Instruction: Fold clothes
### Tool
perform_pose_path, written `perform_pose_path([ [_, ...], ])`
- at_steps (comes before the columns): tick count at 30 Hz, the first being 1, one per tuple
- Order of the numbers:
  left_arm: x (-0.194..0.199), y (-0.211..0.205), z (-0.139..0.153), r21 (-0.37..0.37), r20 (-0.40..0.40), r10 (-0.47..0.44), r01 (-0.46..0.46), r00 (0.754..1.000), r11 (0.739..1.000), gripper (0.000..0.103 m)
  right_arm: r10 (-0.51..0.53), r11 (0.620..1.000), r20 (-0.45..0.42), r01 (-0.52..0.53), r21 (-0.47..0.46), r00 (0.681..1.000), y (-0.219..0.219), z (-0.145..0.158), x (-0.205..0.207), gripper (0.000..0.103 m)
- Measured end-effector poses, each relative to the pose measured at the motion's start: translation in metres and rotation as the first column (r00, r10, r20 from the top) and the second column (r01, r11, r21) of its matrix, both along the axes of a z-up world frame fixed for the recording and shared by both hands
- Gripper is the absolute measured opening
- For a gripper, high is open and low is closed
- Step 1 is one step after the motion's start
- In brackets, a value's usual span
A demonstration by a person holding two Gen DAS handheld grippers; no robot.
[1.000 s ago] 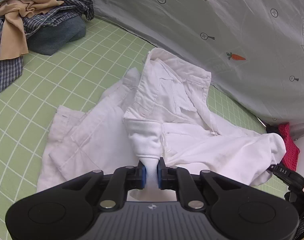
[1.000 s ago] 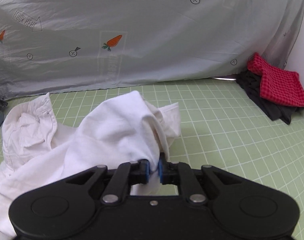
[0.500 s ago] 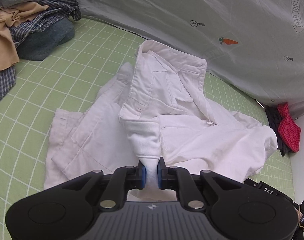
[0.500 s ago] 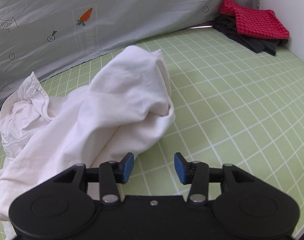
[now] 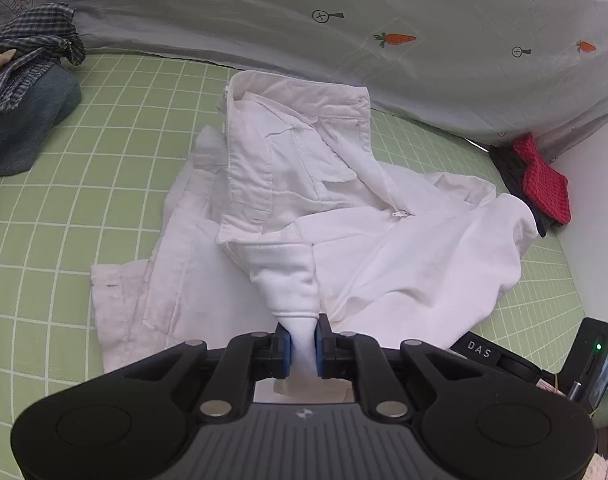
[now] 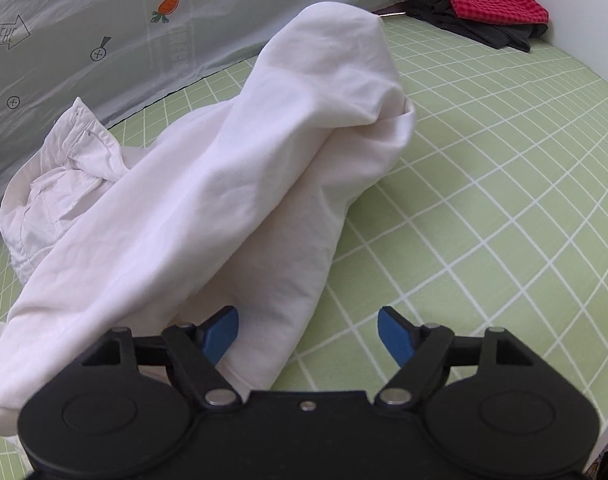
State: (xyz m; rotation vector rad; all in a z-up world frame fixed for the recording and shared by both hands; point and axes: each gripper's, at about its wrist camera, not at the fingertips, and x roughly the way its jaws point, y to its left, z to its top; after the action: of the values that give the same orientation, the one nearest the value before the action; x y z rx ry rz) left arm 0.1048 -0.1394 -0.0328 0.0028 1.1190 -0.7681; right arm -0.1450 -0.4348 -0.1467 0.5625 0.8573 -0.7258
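Observation:
A white jacket lies crumpled on the green grid mat, collar toward the grey sheet. My left gripper is shut on the jacket's ribbed cuff, which bunches up between the blue pads. In the right wrist view the jacket rises in a rounded fold in front of my right gripper, which stands open just above the mat. The fabric's lower edge lies between its fingers, touching neither pad as far as I can see.
A grey printed sheet hangs along the back. A pile of checked, tan and denim clothes sits at the far left. Red and dark folded garments lie in the far right corner by a white wall. Green mat stretches right of the jacket.
My right gripper let go of the white fabric and opened wide; the fold dropped onto the mat. The left gripper kept its hold on the cuff and drew back slightly.

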Motion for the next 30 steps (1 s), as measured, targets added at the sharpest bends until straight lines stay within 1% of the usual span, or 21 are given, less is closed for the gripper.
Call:
perform_pose_path([
  [2,0.001,0.001,0.0,0.0,0.004,-0.024,0.024,1.0,1.0,0.013,-0.022,1.0,-0.009,0.022,-0.012,1.0,0.003,-0.004,0.005,0.081],
  [4,0.002,0.002,-0.001,-0.001,0.003,-0.028,0.028,1.0,1.0,0.013,-0.043,0.999,-0.017,0.043,-0.015,0.999,0.002,-0.006,0.008,0.083],
  [9,0.0,0.004,0.0,0.001,0.001,0.004,-0.004,1.0,1.0,0.013,-0.065,0.998,-0.002,0.065,0.018,0.998,-0.004,-0.011,0.006,0.083],
  [10,0.0,0.003,0.0,0.003,0.0,0.015,-0.015,1.0,1.0,0.013,-0.06,0.998,0.002,0.06,0.022,0.998,-0.006,-0.011,0.005,0.081],
  [12,-0.002,0.003,0.0,0.006,-0.001,0.037,-0.037,0.999,0.999,0.013,-0.036,0.999,0.015,0.036,0.023,0.999,-0.009,-0.011,0.005,0.075],
  [13,-0.003,0.003,0.0,0.007,-0.001,0.05,-0.05,0.999,0.999,0.013,-0.022,0.999,0.022,0.022,0.023,1.0,-0.01,-0.011,0.005,0.064],
  [14,-0.004,0.004,0.0,0.009,-0.003,0.066,-0.066,0.998,0.998,0.013,-0.006,1.0,0.028,0.005,0.026,1.0,-0.013,-0.01,0.005,0.047],
  [15,-0.005,0.004,0.0,0.009,-0.005,0.085,-0.085,0.996,0.996,0.013,0.011,0.999,0.032,-0.012,0.031,0.999,-0.015,-0.01,0.005,0.037],
  [16,-0.006,0.005,0.0,0.01,-0.008,0.102,-0.102,0.995,0.995,0.013,0.029,0.999,0.037,-0.03,0.036,0.999,-0.018,-0.009,0.005,0.023],
  [17,-0.006,0.006,0.0,0.008,-0.011,0.124,-0.123,0.992,0.992,0.013,0.047,0.998,0.042,-0.048,0.04,0.998,-0.02,-0.008,0.005,0.014],
  [19,-0.008,0.008,0.0,0.004,-0.02,0.175,-0.175,0.984,0.985,0.013,0.06,0.997,0.054,-0.063,0.049,0.997,-0.027,-0.006,0.001,0.005],
  [21,-0.011,0.01,0.0,0.001,-0.029,0.225,-0.226,0.974,0.974,0.013,0.078,0.995,0.069,-0.082,0.057,0.995,-0.036,-0.004,-0.004,0.003],
  [24,-0.014,0.011,-0.002,-0.003,-0.049,0.301,-0.301,0.952,0.954,0.013,0.128,0.99,0.086,-0.132,0.038,0.988,-0.047,0.002,-0.01,0.003],
  [28,-0.019,0.009,0.0,0.0,-0.054,0.383,-0.384,0.922,0.923,0.013,0.204,0.978,0.086,-0.199,-0.059,0.975,-0.065,0.021,-0.013,0.002],
  [30,-0.021,0.007,0.0,0.004,-0.05,0.417,-0.417,0.907,0.909,0.013,0.18,0.971,0.044,-0.17,-0.169,0.983,-0.08,0.035,-0.017,0.0],
])
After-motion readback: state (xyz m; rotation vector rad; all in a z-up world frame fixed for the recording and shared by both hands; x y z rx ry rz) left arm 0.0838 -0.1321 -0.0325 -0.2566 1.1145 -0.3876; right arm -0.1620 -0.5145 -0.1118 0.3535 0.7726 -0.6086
